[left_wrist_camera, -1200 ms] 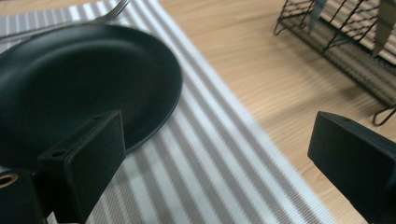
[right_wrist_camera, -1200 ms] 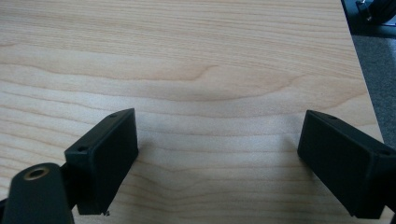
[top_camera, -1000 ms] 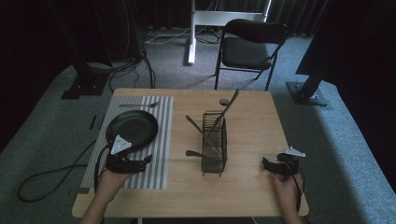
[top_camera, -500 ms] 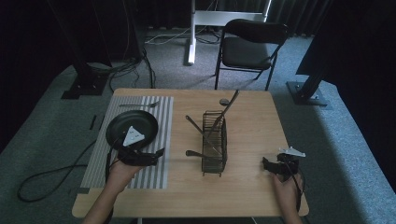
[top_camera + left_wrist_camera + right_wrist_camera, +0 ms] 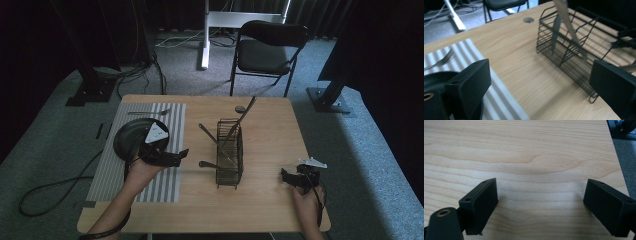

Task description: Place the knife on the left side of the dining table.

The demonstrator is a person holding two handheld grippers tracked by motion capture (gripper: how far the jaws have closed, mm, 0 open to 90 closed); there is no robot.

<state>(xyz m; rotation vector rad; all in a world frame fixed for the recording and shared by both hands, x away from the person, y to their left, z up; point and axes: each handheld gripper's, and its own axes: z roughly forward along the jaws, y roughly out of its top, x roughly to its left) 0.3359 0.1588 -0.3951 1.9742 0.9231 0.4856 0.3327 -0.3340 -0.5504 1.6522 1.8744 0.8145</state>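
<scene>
A black wire basket (image 5: 229, 155) stands at the table's middle with several utensils in it. One long utensil (image 5: 245, 117) leans out toward the far side, and two handles (image 5: 206, 132) poke out on its left. My left gripper (image 5: 181, 155) is open over the right part of the striped placemat (image 5: 150, 187), pointing at the basket (image 5: 571, 47). In the left gripper view its jaws (image 5: 541, 90) stand wide apart with nothing between them. My right gripper (image 5: 286, 176) rests open near the table's right front, and its jaws (image 5: 541, 205) frame bare wood.
A black plate (image 5: 131, 136) lies on the placemat, just behind the left gripper. A fork (image 5: 149, 113) lies along the mat's far edge. There is a small round hole (image 5: 240, 108) in the table beyond the basket. A black chair (image 5: 267, 50) stands past the far edge.
My left gripper has moved right and forward from the mat's left side, across the plate, toward the basket. The right gripper has stayed still.
</scene>
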